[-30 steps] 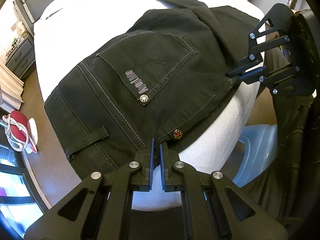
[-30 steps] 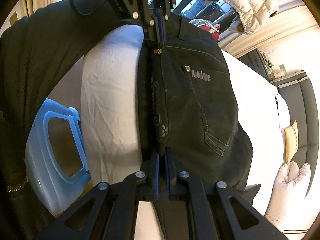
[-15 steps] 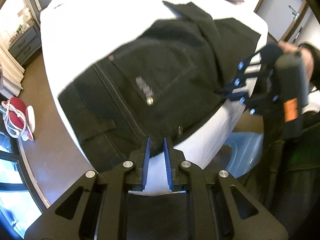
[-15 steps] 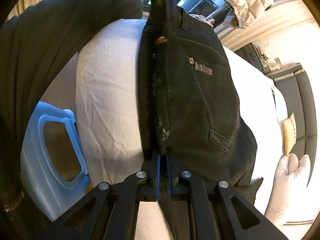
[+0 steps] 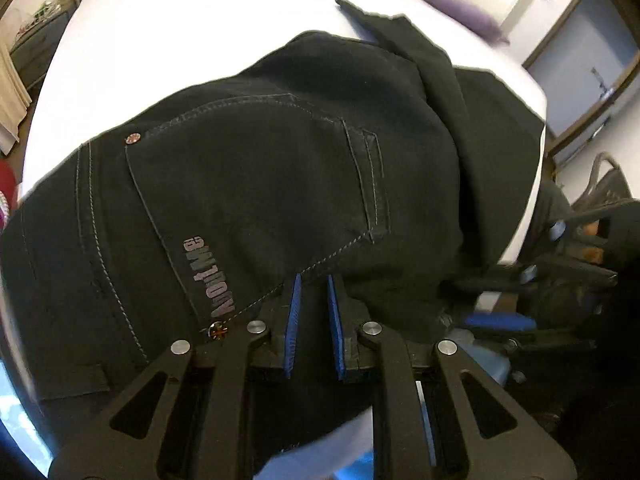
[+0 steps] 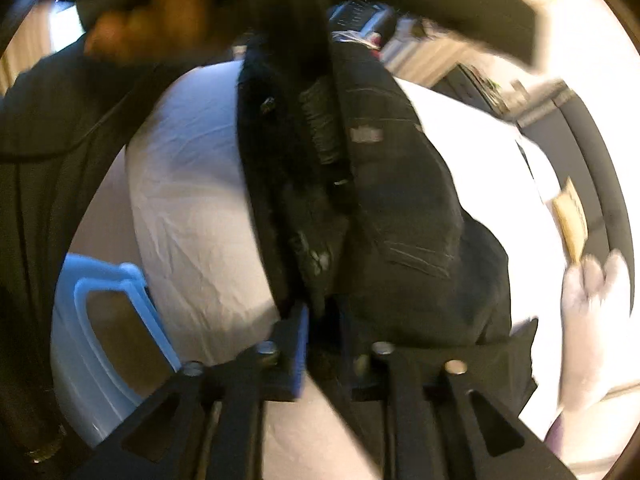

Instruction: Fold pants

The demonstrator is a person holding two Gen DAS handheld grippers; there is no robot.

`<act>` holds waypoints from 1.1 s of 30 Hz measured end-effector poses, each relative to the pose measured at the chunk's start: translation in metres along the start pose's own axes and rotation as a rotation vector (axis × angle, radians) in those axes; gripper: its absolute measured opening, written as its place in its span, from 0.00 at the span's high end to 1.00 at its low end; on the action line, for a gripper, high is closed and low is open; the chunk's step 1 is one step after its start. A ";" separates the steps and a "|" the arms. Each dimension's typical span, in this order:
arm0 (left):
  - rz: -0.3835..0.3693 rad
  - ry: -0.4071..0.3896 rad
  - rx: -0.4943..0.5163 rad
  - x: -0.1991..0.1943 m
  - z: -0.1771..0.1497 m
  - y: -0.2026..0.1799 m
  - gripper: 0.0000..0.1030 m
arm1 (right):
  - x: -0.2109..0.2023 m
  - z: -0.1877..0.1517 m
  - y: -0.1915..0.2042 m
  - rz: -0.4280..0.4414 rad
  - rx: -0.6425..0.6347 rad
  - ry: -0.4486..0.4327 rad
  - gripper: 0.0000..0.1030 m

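Observation:
Black pants (image 5: 260, 184) lie on the white bed, back pocket up with a grey logo; they also show in the right wrist view (image 6: 400, 208), blurred. My left gripper (image 5: 312, 284) is open, its blue pads over the waist edge by the pocket corner, holding nothing. My right gripper (image 6: 324, 312) is open, its jaws apart with the pants' edge between them. The right gripper also shows, blurred, at the right of the left wrist view (image 5: 532, 296).
The white bed (image 5: 180, 32) extends far behind the pants. A light blue plastic bin (image 6: 100, 336) stands on the floor beside the bed. A purple pillow (image 5: 460, 8) and a white pillow (image 6: 592, 312) lie at the bed's far end.
Both grippers have opened and let go of the pants' waist edge. The left gripper has moved forward over the pocket. The pants now lie slack on the bed.

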State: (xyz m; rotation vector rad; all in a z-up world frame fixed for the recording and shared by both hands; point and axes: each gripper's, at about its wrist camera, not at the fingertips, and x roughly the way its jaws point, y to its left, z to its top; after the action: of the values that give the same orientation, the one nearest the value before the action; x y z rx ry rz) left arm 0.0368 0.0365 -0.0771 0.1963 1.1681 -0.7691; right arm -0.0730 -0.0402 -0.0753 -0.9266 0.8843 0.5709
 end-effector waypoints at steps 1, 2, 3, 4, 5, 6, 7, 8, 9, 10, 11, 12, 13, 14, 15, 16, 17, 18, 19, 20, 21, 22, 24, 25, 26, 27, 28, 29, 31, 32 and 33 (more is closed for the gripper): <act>-0.003 0.001 -0.011 -0.001 0.001 0.001 0.87 | -0.005 -0.004 -0.004 0.023 0.040 -0.005 0.47; 0.000 0.003 -0.016 -0.003 0.001 0.001 0.87 | -0.014 -0.011 -0.011 0.073 0.103 -0.024 0.31; 0.009 0.008 -0.013 -0.003 0.002 -0.001 0.87 | -0.023 -0.018 -0.021 0.109 0.167 -0.056 0.29; 0.019 0.007 -0.006 -0.002 0.002 -0.002 0.87 | -0.028 -0.024 -0.031 0.135 0.226 -0.074 0.29; 0.027 0.007 -0.004 -0.001 0.001 -0.004 0.87 | -0.032 -0.032 -0.052 0.176 0.334 -0.084 0.29; 0.030 0.004 -0.010 0.001 0.000 -0.005 0.87 | -0.033 -0.039 -0.072 0.201 0.420 -0.087 0.29; 0.025 0.000 -0.024 0.001 0.000 -0.005 0.87 | -0.032 -0.046 -0.097 0.214 0.522 -0.092 0.29; 0.016 -0.004 -0.043 0.003 0.000 -0.003 0.87 | -0.031 -0.057 -0.134 0.203 0.668 -0.100 0.29; 0.006 -0.009 -0.059 0.003 -0.002 -0.002 0.87 | -0.029 -0.066 -0.165 0.182 0.781 -0.105 0.29; -0.002 -0.013 -0.072 0.005 -0.003 -0.001 0.87 | -0.027 -0.074 -0.195 0.162 0.888 -0.111 0.29; -0.011 -0.019 -0.085 0.003 -0.009 0.002 0.87 | -0.024 -0.082 -0.222 0.145 0.980 -0.123 0.29; -0.015 -0.021 -0.095 0.001 -0.009 0.004 0.87 | -0.019 -0.090 -0.248 0.133 1.061 -0.133 0.29; -0.016 -0.023 -0.104 0.002 -0.009 0.005 0.87 | -0.011 -0.098 -0.274 0.114 1.144 -0.130 0.29; -0.016 -0.024 -0.111 0.002 -0.009 0.006 0.87 | 0.001 -0.104 -0.301 0.072 1.228 -0.097 0.29; -0.015 -0.025 -0.119 0.002 -0.010 0.007 0.87 | 0.012 -0.107 -0.320 0.043 1.277 -0.059 0.29; -0.015 -0.027 -0.126 0.002 -0.010 0.007 0.87 | 0.025 -0.109 -0.338 0.028 1.317 -0.025 0.29; -0.015 -0.029 -0.133 0.002 -0.011 0.007 0.87 | 0.040 -0.110 -0.356 0.013 1.352 -0.006 0.29; -0.015 -0.031 -0.138 0.002 -0.011 0.008 0.87 | 0.055 -0.109 -0.369 -0.007 1.375 0.024 0.29; -0.017 -0.034 -0.143 0.002 -0.012 0.009 0.87 | 0.069 -0.108 -0.379 -0.024 1.392 0.064 0.29; -0.019 -0.035 -0.147 0.000 -0.014 0.012 0.87 | 0.085 -0.105 -0.390 -0.032 1.409 0.095 0.30; -0.023 -0.036 -0.152 0.001 -0.014 0.012 0.87 | 0.097 -0.103 -0.396 -0.030 1.421 0.105 0.30; -0.027 -0.036 -0.158 0.002 -0.015 0.013 0.87 | 0.110 -0.099 -0.402 -0.039 1.427 0.121 0.30; -0.038 -0.036 -0.171 0.002 -0.016 0.015 0.87 | 0.133 -0.090 -0.409 -0.071 1.422 0.170 0.30; -0.042 -0.035 -0.175 0.002 -0.017 0.017 0.87 | 0.144 -0.091 -0.414 -0.073 1.429 0.193 0.30; -0.044 -0.034 -0.175 0.002 -0.019 0.019 0.87 | 0.158 -0.092 -0.417 -0.076 1.437 0.238 0.31; -0.044 -0.032 -0.173 0.002 -0.019 0.020 0.87 | 0.169 -0.094 -0.418 -0.084 1.442 0.277 0.31; -0.043 -0.029 -0.171 0.002 -0.019 0.020 0.87 | 0.182 -0.095 -0.419 -0.086 1.453 0.320 0.31; -0.042 -0.028 -0.169 0.002 -0.018 0.020 0.87 | 0.192 -0.098 -0.419 -0.081 1.475 0.347 0.31; -0.042 -0.026 -0.171 0.002 -0.018 0.021 0.87 | 0.198 -0.099 -0.421 -0.103 1.493 0.331 0.29; -0.042 -0.026 -0.173 0.003 -0.016 0.020 0.87 | 0.199 -0.097 -0.422 -0.111 1.487 0.324 0.32; -0.041 -0.026 -0.174 0.003 -0.016 0.021 0.87 | 0.199 -0.096 -0.423 -0.104 1.484 0.312 0.42</act>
State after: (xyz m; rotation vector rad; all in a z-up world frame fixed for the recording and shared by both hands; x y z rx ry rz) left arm 0.0384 0.0586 -0.0911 0.0177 1.2110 -0.6999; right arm 0.3104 -0.3233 -0.0879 0.3197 1.2023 -0.3858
